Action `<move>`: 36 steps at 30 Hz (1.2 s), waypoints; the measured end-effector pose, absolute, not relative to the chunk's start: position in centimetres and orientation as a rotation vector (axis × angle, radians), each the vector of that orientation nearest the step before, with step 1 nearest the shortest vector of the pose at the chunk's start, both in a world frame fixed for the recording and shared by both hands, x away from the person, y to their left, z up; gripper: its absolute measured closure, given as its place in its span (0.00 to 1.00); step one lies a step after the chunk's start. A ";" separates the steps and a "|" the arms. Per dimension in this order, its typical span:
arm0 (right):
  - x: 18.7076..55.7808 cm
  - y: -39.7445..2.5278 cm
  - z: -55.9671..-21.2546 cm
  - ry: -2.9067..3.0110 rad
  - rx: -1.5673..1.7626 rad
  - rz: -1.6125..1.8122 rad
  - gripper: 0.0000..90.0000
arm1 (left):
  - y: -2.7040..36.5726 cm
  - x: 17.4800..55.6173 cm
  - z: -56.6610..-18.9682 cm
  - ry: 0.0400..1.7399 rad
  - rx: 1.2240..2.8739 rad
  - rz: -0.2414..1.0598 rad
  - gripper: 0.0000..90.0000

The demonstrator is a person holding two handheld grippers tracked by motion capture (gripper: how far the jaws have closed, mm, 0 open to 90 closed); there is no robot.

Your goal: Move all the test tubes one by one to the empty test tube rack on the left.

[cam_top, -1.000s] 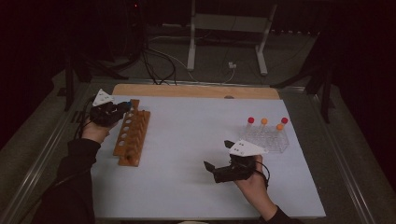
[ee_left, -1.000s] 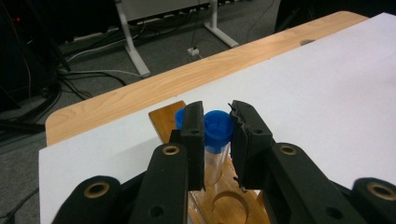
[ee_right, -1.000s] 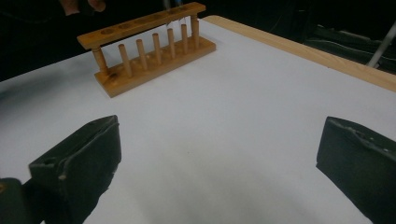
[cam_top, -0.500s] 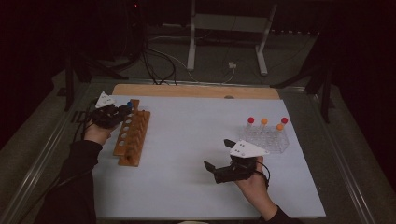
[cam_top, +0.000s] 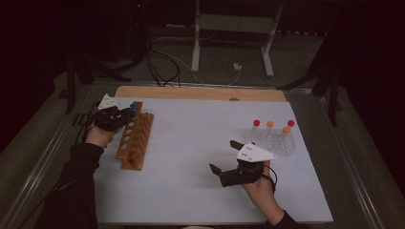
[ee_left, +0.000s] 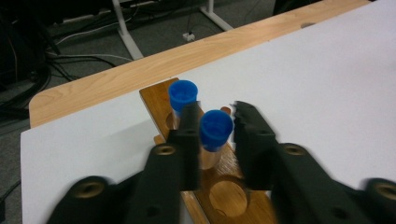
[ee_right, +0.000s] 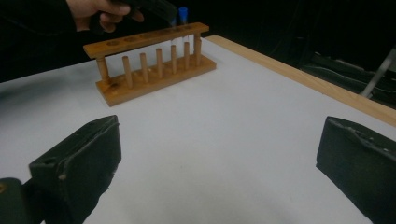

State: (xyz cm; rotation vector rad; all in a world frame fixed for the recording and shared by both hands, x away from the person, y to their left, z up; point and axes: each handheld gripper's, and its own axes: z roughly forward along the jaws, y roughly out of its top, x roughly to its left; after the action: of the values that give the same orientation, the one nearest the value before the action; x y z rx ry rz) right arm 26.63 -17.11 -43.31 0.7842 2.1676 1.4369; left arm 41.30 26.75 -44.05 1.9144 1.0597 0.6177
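White table — wooden rack, clear rack

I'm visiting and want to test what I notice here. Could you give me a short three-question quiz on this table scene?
1. True or false: the right gripper holds a tube.
2. What colour are the caps of the two tubes at the left gripper?
3. Where do the red- and orange-capped tubes stand? A) in the wooden rack B) in the clear rack C) flat on the white mat

Key:
1. False; its jaws are wide apart with nothing between them.
2. Blue.
3. B.
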 end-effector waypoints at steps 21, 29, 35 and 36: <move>27.2 -19.8 -41.7 2.087 0.883 1.420 0.00 | 23.8 33.9 -41.6 0.848 1.856 0.421 0.02; 27.6 -21.8 -41.2 2.037 0.919 1.359 0.00 | 21.8 32.3 -42.5 0.748 1.851 0.346 0.02; 28.0 -23.9 -40.9 1.992 0.967 1.308 0.00 | 20.7 31.5 -42.7 0.713 1.856 0.322 0.02; 28.1 -24.3 -40.9 1.982 0.976 1.296 0.00 | 20.7 31.4 -42.7 0.703 1.858 0.313 0.02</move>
State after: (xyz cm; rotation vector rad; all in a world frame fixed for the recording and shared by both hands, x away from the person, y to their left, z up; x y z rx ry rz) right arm 28.06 -24.27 -40.86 0.9764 1.9824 1.2963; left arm 31.36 20.66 -42.70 1.8581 0.7033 0.3129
